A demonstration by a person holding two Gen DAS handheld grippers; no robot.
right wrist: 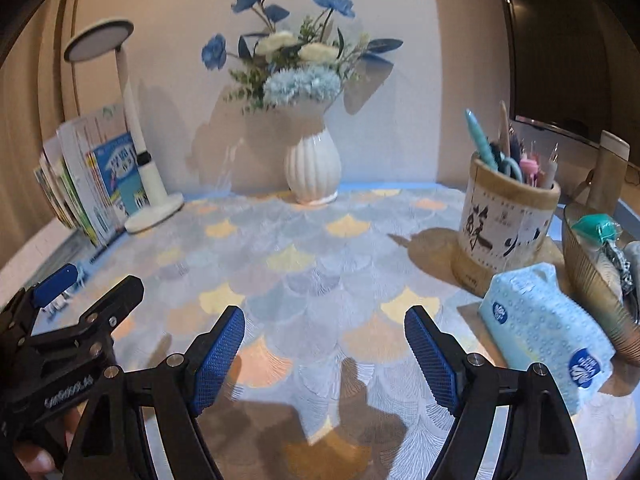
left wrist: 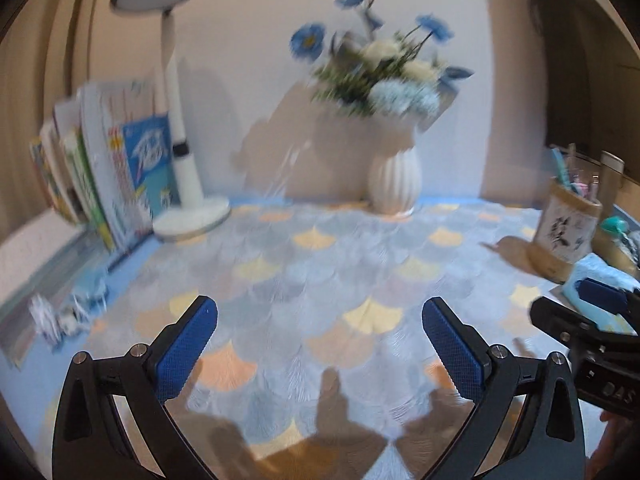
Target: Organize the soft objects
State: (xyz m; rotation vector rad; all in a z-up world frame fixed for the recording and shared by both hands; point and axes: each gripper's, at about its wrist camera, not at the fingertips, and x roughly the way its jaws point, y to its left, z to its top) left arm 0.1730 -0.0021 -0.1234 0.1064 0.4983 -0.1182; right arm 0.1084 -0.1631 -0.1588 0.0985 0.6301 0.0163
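Note:
A light blue tissue pack [right wrist: 548, 332] lies on the fan-patterned tablecloth [right wrist: 304, 240] at the right, just right of my right gripper [right wrist: 326, 316]. That gripper is open with nothing between its blue pads. My left gripper [left wrist: 320, 306] hovers over bare cloth, open wide and empty. In the left wrist view the right gripper [left wrist: 600, 312] shows at the right edge, in front of the tissue pack [left wrist: 596, 276]. In the right wrist view the left gripper [right wrist: 88, 284] shows at the left edge. Small blurred white and blue things [left wrist: 68, 312] lie near the table's left edge.
A white vase of blue and white flowers [right wrist: 312, 168] stands at the back against the wall. At the back left are a desk lamp [right wrist: 152, 208] and upright books [right wrist: 92, 184]. On the right are a pen holder [right wrist: 508, 220], a ribbed bowl [right wrist: 596, 288] of small items and a bottle [right wrist: 608, 168].

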